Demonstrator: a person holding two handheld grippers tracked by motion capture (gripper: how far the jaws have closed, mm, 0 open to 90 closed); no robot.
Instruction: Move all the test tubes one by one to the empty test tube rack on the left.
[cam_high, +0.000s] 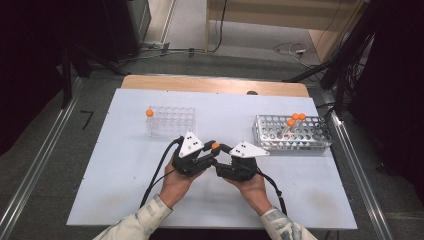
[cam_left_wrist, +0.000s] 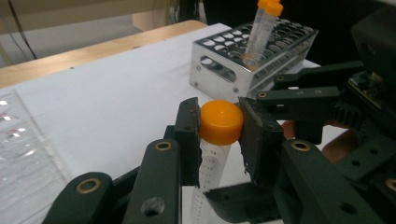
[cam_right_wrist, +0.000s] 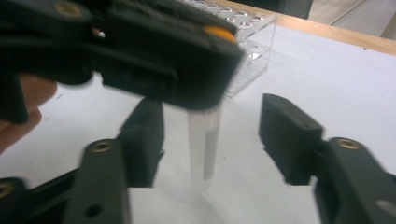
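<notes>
A clear tube with an orange cap (cam_left_wrist: 221, 123) hangs upright above the white table, and my left gripper (cam_left_wrist: 218, 127) is shut on the cap. In the high view the cap (cam_high: 215, 145) shows between the two grippers near the table's middle. My right gripper (cam_right_wrist: 211, 127) is open, one jaw on each side of the tube's clear body (cam_right_wrist: 204, 140) with gaps to both. The left gripper (cam_high: 212, 147) comes in from the left and the right gripper (cam_high: 223, 152) from the right. The right gripper's black arms (cam_left_wrist: 308, 95) reach in beside the tube.
A metal rack (cam_high: 292, 134) at the right holds a few orange-capped tubes (cam_high: 295, 119). A clear plastic rack (cam_high: 171, 120) at the back left holds one orange-capped tube (cam_high: 149, 113). The wooden table edge (cam_high: 215, 84) runs along the far side.
</notes>
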